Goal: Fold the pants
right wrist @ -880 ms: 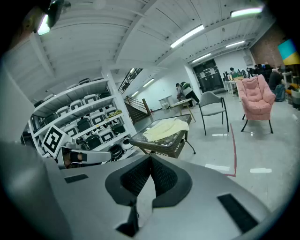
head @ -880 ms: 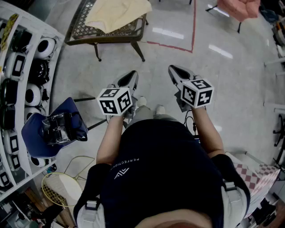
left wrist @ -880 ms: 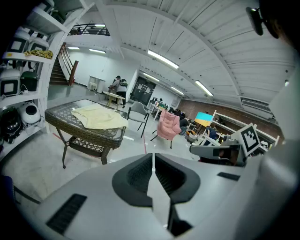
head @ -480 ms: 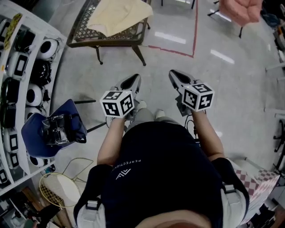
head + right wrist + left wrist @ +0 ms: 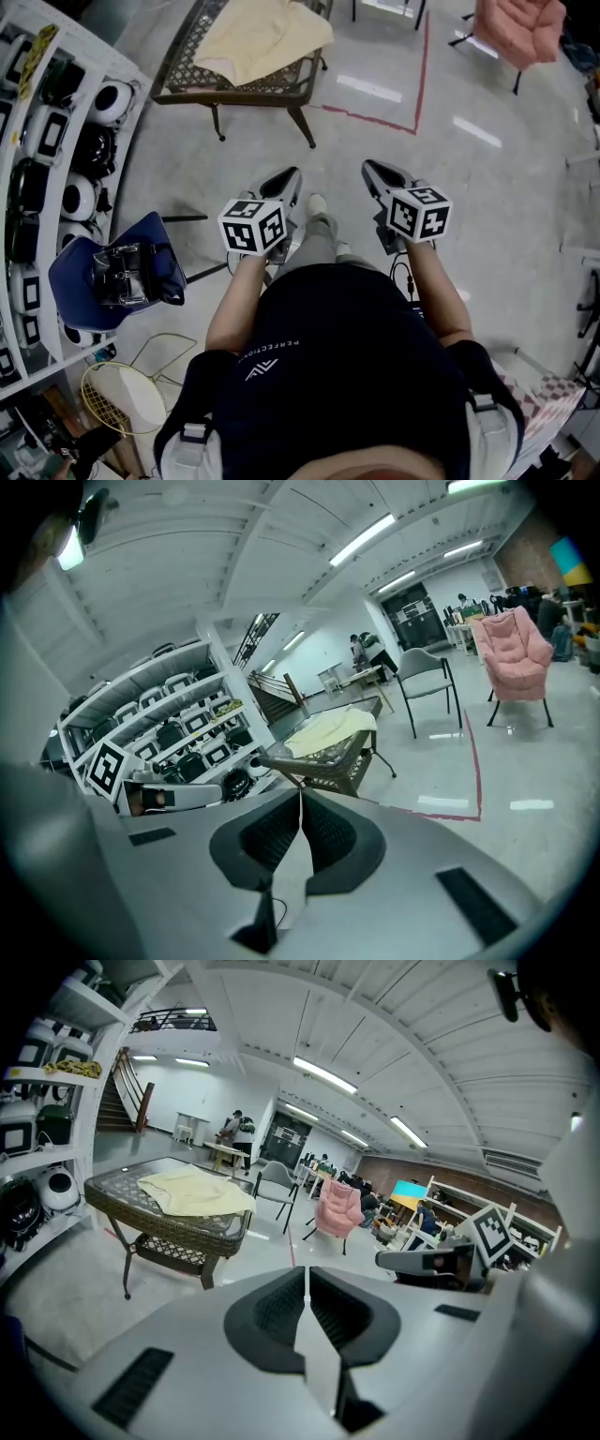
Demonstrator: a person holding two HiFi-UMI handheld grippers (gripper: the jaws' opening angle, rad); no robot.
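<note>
- The room is a large hall with a pale, shiny floor (image 5: 525,216), and a red tape line (image 5: 419,75) is marked on it ahead of the person.
- A white shelf rack (image 5: 42,150) stands along the left side and is full of black and white devices.
- A wicker counter (image 5: 192,80) with dark legs stands ahead and a little to the left.
- The pants (image 5: 267,37), of a cream colour, lie loosely on top of this counter, with one edge hanging a little over its far side. They are well apart from both grippers.
- A pink padded chair (image 5: 520,28) stands far off on the right, beyond the tape line.
- A blue chair (image 5: 112,272) near the rack carries a black device on its seat.
- The person, in a dark shirt (image 5: 337,366), stands on the open floor with both forearms held forward and about parallel.
- The left hand-held gripper (image 5: 289,176) points forward and somewhat down toward the floor. Its jaws are closed together and nothing is between them.
- The right hand-held gripper (image 5: 369,169) is held beside it at about the same height, with the same downward tilt. Its jaws are also pressed together and empty.
- Each gripper bears a marker cube, the left cube (image 5: 253,225) and the right cube (image 5: 419,211), just above the wrist.
- One shoe (image 5: 316,204) shows on the floor between the two grippers.
</note>
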